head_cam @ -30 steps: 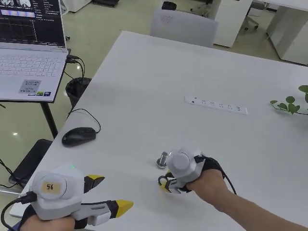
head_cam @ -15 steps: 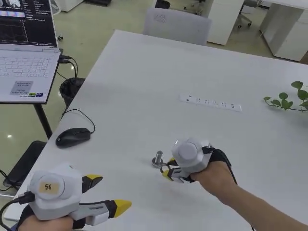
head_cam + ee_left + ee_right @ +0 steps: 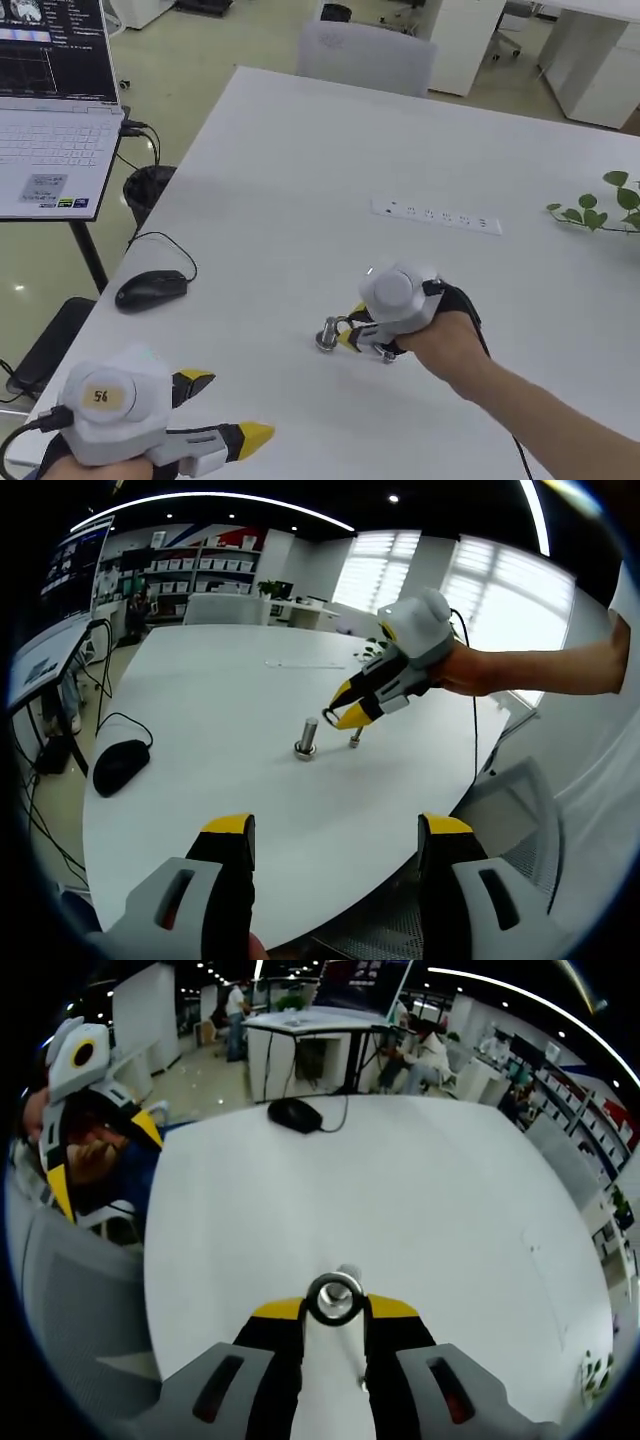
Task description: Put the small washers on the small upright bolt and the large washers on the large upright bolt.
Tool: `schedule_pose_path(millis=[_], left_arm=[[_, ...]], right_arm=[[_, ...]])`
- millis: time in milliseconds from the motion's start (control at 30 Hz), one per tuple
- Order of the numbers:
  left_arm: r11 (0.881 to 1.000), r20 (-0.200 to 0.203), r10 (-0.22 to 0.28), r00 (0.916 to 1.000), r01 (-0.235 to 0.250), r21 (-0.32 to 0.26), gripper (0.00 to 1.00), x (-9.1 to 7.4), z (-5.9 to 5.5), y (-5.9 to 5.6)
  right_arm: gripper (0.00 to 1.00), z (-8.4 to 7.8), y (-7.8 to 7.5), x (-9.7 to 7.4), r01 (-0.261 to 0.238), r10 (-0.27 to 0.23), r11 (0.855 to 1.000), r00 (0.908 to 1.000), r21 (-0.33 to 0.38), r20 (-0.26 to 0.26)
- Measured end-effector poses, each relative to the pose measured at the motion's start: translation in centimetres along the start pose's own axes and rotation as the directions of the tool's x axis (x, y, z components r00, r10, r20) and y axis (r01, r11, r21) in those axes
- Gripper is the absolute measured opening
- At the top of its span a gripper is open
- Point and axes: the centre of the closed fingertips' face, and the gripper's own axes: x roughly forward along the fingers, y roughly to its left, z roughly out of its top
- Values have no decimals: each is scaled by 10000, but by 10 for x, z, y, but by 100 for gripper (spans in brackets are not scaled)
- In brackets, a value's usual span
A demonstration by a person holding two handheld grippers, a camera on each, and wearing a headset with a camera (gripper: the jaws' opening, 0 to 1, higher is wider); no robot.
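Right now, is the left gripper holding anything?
No, the left gripper is wide open, with nothing between its yellow tips.

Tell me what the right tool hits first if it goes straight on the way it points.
Most likely the large upright bolt, standing just beyond the washer that the right tool holds. Depth is unclear: the washer may pass over the bolt's top instead.

A shiny metal washer (image 3: 334,1298) is pinched between the yellow plastic tips of the right gripper (image 3: 334,1310). The large upright bolt (image 3: 328,334) is bright bare metal on a smooth, matt white table (image 3: 300,180). At nine o'clock from the bolt lies a glossy black plastic mouse (image 3: 151,290).
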Motion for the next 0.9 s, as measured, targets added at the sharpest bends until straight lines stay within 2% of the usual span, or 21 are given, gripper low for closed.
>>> schedule_pose_path(millis=[267,400,633,900], left_arm=[[10000,31,-12,10000,12,29,65,1,3,1],[10000,57,0,10000,0,41,65,1,5,1],[10000,50,40,10000,-40,-31,65,0,2,3],[9998,35,136,9999,-135,-145,65,-3,-1,5]], right_arm=[[23,10,-7,7,-127,126,9998,9999,-150,-39],[23,10,-6,13,-294,290,9994,9993,-189,-221],[23,5,-7,23,-416,407,9990,9976,-148,-564],[23,4,-9,28,-509,502,9987,9965,-90,-676]])
